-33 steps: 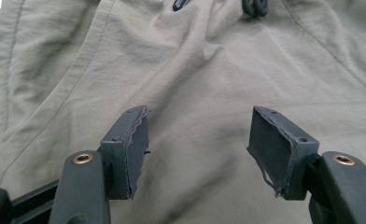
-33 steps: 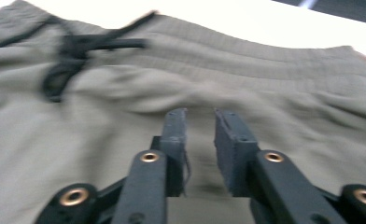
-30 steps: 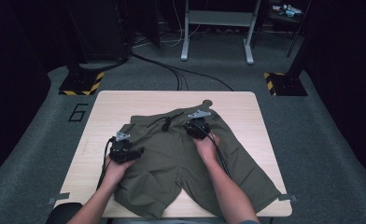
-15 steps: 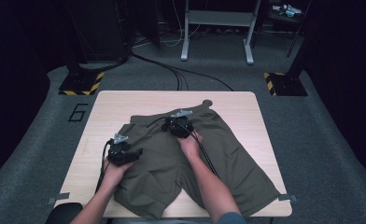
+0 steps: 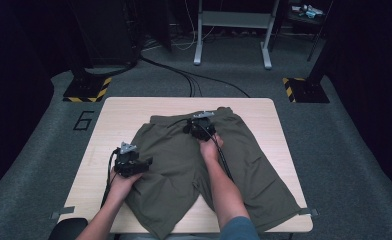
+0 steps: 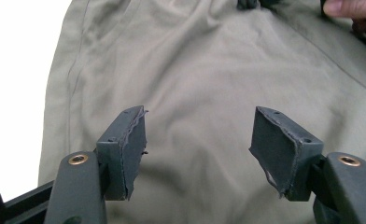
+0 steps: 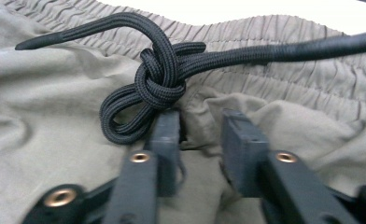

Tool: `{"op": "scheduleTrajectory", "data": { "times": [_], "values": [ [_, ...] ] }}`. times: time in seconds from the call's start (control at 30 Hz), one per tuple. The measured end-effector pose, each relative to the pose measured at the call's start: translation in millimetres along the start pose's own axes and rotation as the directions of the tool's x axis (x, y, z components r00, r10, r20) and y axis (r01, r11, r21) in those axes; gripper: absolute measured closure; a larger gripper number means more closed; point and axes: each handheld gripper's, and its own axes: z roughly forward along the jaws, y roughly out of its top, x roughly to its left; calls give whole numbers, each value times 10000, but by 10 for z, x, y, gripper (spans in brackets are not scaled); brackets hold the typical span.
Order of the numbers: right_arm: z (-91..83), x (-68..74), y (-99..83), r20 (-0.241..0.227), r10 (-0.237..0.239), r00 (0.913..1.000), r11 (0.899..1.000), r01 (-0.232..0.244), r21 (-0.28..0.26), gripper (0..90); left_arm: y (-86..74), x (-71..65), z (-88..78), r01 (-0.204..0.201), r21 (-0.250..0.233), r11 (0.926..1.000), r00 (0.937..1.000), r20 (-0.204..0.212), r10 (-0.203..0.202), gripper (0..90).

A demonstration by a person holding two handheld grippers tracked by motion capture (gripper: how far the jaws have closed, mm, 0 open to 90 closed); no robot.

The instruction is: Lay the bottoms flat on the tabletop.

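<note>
Table (image 5: 114, 120) under shorts (image 5: 244, 150), knotted drawstring (image 7: 158, 79)

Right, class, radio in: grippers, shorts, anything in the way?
Left gripper open over the shorts. Right gripper at the waistband, jaws just opening, fabric between them. Knotted drawstring right ahead.

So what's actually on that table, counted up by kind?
Olive-green fabric shorts: 1
Black knotted drawstring cord: 1
Black two-jaw handheld grippers: 2, left gripper, right gripper
Total: 4
</note>
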Motion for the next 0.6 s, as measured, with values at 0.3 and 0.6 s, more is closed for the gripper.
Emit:
{"op": "scheduleTrajectory", "data": {
  "times": [0.3,0.6],
  "values": [
    [-232,22,22,-187,9,9998,9992,-17,-402,580,-14,69,-48,-185,331,9993,9996,-209,192,367],
    [-857,284,-205,-858,-812,9930,9927,729,-962,572,-205,19,-404,564,109,9983,9952,-813,-554,349]
  ]
}}
